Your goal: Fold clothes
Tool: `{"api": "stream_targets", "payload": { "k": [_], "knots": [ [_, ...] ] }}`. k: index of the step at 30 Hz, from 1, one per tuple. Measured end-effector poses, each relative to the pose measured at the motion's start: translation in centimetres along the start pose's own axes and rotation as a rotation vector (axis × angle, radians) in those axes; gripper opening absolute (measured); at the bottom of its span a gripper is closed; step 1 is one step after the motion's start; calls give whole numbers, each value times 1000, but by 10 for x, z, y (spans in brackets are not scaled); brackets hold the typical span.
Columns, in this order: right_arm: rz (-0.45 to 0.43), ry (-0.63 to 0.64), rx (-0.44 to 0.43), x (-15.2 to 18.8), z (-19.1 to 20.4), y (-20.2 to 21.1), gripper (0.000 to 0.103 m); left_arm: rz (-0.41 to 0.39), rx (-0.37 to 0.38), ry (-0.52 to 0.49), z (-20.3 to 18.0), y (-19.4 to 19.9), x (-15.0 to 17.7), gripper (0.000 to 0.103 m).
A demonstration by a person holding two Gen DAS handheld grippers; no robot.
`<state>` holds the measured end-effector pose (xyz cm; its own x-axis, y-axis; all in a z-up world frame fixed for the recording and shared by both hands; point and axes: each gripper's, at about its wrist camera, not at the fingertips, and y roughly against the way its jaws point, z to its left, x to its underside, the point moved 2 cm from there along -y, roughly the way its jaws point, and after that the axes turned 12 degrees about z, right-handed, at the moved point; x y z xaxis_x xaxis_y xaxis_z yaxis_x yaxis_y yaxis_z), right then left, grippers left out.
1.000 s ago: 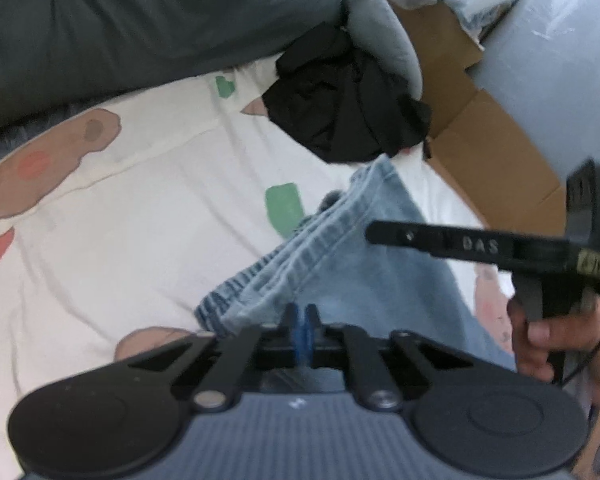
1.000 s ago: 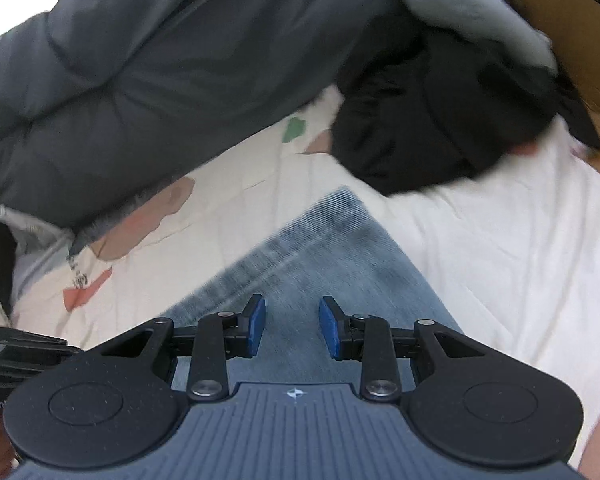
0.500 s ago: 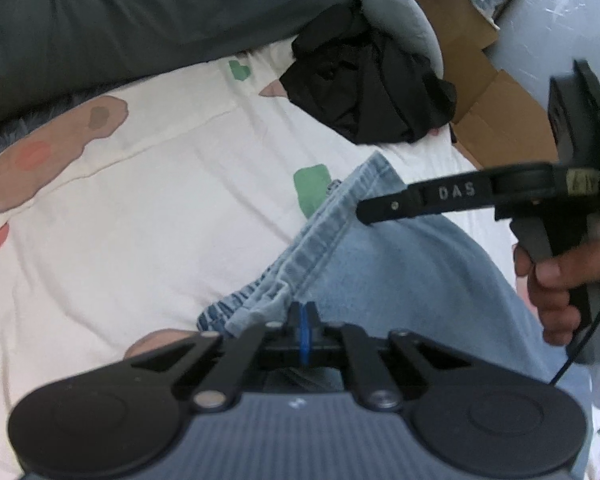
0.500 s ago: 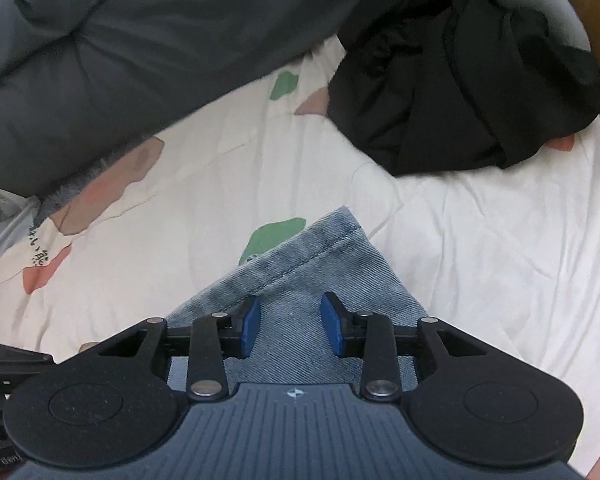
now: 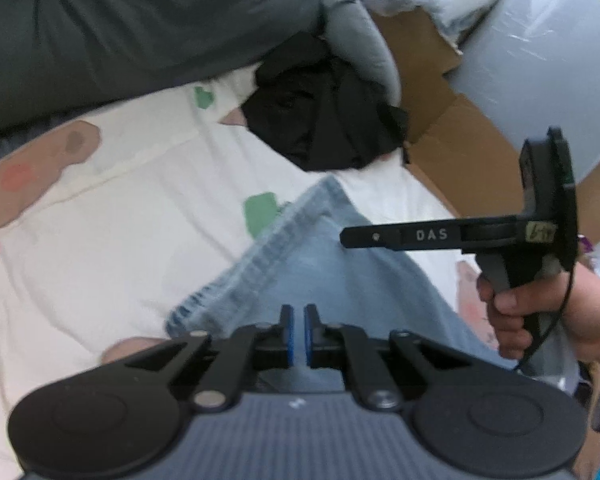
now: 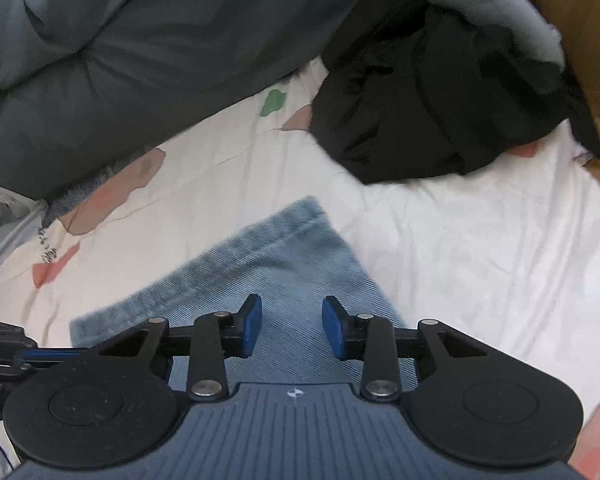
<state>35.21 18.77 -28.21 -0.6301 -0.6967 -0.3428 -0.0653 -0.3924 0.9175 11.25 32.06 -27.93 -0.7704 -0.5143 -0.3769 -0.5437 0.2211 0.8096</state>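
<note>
A bed's white sheet with pastel blotches (image 6: 480, 240) meets a dark grey padded duvet (image 6: 140, 52) and brown cardboard (image 5: 460, 148).

Light-blue denim jeans (image 6: 292, 256): coarse twill, ribbed hem. White patterned cotton bedsheet (image 6: 480, 248): matt, creased. Crumpled black cloth garment (image 6: 432, 112): matt. Dark grey quilted duvet (image 6: 140, 40): soft sheen. Brown cardboard box (image 5: 452, 136): matt, rough. Black plastic left gripper (image 5: 296, 336): matt, blue rubbery pads (image 5: 287, 334), metal pins.
</note>
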Motion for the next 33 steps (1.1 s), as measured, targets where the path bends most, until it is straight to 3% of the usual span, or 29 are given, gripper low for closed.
{"api": "stream_targets", "payload": {
  "k": [3, 5, 8, 13, 16, 20, 25, 29, 33],
  "knots": [
    [5, -19, 34, 6, -12, 0, 41, 45, -40, -2, 3, -16, 6, 9],
    [15, -40, 22, 10, -18, -6, 40, 37, -45, 5, 10, -24, 11, 3],
    [22, -47, 21, 13, -22, -15, 40, 32, -42, 18, 19, -32, 14, 3],
    [3, -95, 35, 17, -23, -22, 40, 15, -58, 26, 18, -20, 6, 3],
    [-20, -105, 34, 17, -23, -13, 40, -21, -81, 21, 18, -6, 1, 3],
    [-63, -117, 30, 24, -24, 6, 40, -2, -66, 45, 30, -8, 2, 3],
    [-36, -156, 38, 57, -40, 15, 40, -15, -29, 132, 43, -17, 10, 3],
    [-15, -178, 78, 88, -57, 22, 40, -21, -98, 58, 28, -15, 10, 3],
    [22, -206, 112, 121, -79, 30, 40, -8, -86, 56, 32, -17, 8, 3]
  ]
}}
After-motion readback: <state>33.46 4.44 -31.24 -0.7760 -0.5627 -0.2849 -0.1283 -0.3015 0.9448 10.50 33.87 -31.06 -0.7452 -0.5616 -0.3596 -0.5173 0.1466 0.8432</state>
